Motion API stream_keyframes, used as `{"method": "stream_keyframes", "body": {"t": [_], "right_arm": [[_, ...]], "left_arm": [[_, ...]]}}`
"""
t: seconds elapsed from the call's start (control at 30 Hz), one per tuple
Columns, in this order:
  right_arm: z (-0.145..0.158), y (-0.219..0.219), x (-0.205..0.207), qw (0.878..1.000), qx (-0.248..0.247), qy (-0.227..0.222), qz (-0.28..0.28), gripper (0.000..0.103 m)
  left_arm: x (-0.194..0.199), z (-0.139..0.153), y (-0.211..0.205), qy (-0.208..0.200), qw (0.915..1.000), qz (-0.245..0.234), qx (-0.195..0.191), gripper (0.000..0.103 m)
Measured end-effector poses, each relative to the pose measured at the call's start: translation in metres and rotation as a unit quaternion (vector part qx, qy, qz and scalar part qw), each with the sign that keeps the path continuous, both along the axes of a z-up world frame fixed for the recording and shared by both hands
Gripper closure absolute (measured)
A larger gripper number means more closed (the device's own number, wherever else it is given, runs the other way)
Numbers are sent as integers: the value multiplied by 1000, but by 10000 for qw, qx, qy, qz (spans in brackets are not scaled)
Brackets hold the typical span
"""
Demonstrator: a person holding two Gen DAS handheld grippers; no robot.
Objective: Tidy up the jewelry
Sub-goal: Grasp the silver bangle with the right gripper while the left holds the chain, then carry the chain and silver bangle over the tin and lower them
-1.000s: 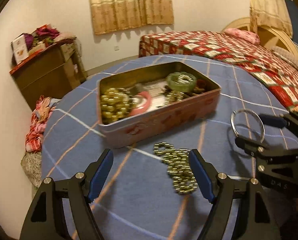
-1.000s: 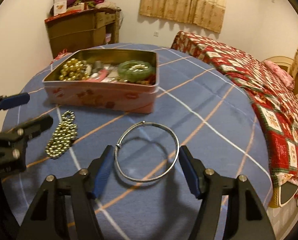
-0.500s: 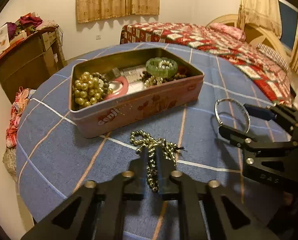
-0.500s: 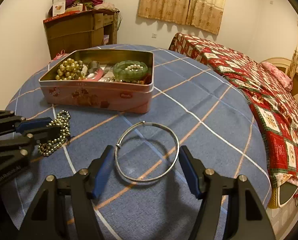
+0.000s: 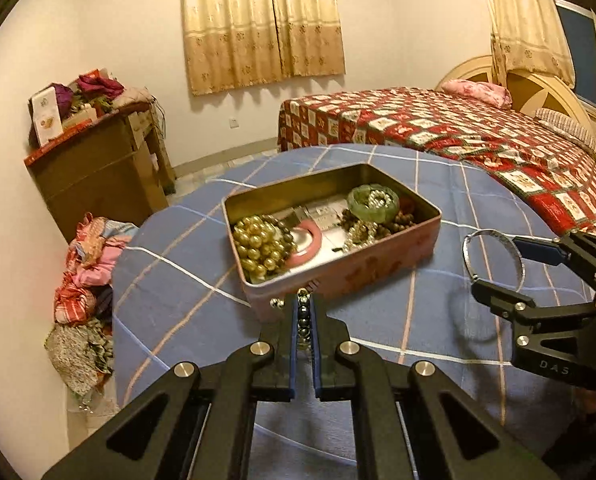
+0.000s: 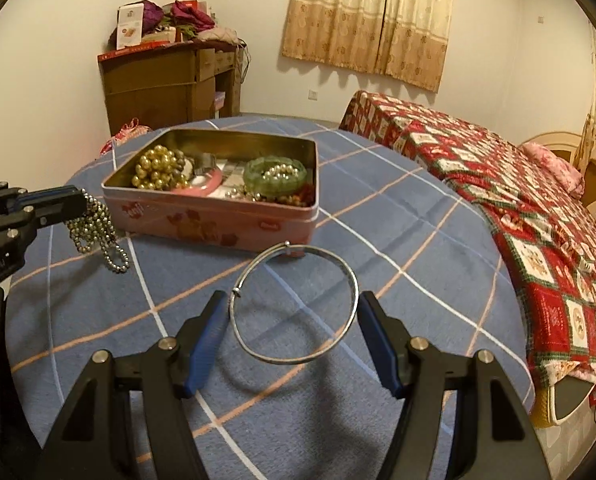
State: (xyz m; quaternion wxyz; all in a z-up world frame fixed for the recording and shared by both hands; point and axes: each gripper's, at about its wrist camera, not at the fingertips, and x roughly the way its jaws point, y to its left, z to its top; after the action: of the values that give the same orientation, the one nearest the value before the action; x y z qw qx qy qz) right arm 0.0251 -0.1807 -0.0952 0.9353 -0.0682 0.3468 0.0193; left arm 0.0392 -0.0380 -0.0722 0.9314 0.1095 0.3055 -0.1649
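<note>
My left gripper (image 5: 304, 312) is clamped on the bead necklace (image 6: 96, 226), whose loops hang straight down beside the pink tin (image 6: 218, 220). My right gripper (image 6: 294, 332) holds the silver bangle (image 6: 294, 304) between half-spread jaws, ring plane tilted, its far edge raised toward the tin, above the blue checked tablecloth (image 6: 398, 240).

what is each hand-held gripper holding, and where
Left hand-held gripper: bead chain, pinched at its upper end. Right hand-held gripper: silver bangle, by opposite sides.
</note>
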Motion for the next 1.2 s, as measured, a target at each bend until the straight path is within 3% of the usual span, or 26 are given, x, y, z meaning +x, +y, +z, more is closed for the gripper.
{"method": "stream_keyframes", "body": {"t": [1.2], "right_arm": [[47,2,1,9970,-182,-754,-29,35]], "left_arm": [[6,51,12,-683,9967,265,-342,99]]}}
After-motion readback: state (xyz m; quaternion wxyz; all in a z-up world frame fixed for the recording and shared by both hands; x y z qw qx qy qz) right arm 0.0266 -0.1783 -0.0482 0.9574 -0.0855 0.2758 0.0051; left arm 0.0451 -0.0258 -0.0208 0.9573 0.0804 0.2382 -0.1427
